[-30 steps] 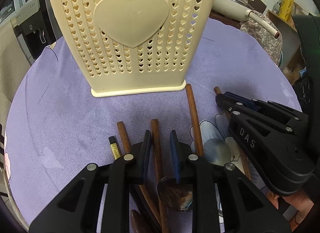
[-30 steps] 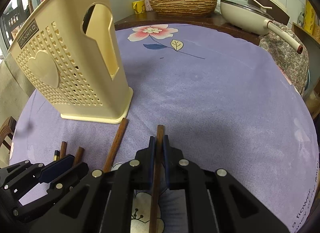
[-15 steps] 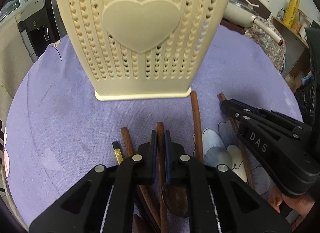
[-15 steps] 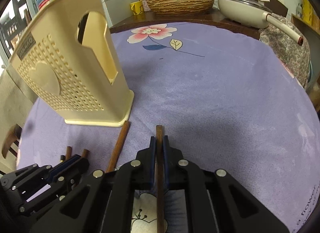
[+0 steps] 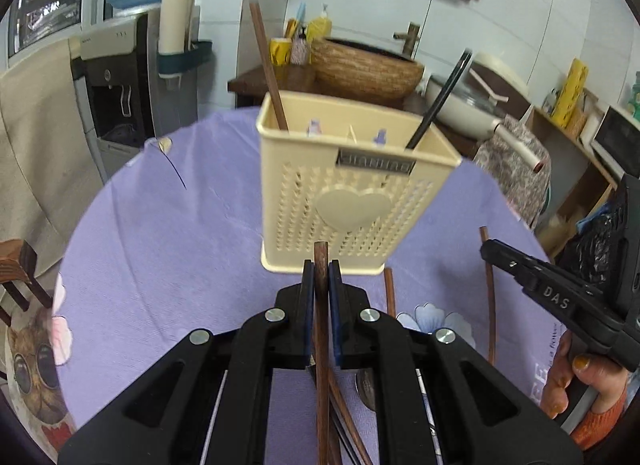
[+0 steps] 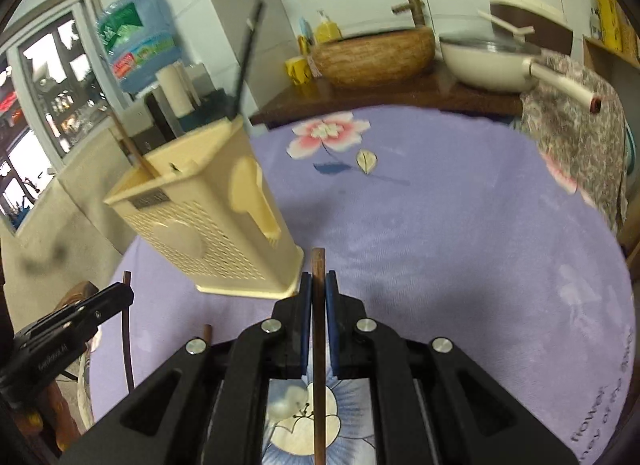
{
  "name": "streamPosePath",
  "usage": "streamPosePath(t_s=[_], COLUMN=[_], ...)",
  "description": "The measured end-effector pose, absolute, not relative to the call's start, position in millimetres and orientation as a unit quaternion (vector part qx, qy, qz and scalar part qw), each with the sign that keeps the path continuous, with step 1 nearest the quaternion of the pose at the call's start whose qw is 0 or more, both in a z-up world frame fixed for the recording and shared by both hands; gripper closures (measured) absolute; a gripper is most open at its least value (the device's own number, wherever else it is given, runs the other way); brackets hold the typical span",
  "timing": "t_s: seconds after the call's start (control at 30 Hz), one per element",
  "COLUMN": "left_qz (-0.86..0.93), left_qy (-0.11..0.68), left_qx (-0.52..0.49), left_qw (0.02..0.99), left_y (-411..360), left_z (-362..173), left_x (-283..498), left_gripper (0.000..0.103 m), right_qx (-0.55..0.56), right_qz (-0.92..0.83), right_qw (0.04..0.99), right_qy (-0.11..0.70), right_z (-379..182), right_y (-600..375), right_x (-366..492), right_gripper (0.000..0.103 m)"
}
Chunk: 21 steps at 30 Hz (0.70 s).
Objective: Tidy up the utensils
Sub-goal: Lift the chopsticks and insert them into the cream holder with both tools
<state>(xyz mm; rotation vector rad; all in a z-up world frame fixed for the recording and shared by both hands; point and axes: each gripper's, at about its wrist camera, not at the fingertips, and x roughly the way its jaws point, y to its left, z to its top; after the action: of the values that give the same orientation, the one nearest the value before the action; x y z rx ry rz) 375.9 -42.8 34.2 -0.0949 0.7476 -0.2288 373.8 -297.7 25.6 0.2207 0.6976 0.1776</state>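
Both shots are evenly lit, soft indoor light with no harsh glare. In the right wrist view daylight comes through the window (image 6: 38, 105) far left of the jaws, a bit blown out. Heavy fisheye warp — black vignette in every corner, straight lines bending near the edges. Motion blur is obvious: the cream utensil holder (image 5: 352, 201) ahead of the jaws is smeared in both views, label unreadable. The gripper bodies stay sharp. Faint soft shadow on the purple tablecloth (image 6: 460, 233) just beyond the jaws — nothing hard-edged.
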Motion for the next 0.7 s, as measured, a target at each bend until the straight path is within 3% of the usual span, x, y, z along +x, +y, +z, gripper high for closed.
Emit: streamPosePath(t_s=[0.3, 0.7], left_qz=[-0.113, -0.113], left_qy=[0.277, 0.256], left_qx=[-0.057, -0.053], left_qw=[0.952, 0.959], left_y=[-7, 5], left_z=[96, 113], left_x=[314, 286], left_gripper=[0.096, 0.096], right_qx=[0.069, 0.036], right_qz=[0.130, 0.155], right_qw=[0.957, 0.958], right_qy=[0.250, 0.237], right_z=[102, 122], right_y=[-313, -308], right_x=[305, 279], right_gripper=[0.096, 0.096])
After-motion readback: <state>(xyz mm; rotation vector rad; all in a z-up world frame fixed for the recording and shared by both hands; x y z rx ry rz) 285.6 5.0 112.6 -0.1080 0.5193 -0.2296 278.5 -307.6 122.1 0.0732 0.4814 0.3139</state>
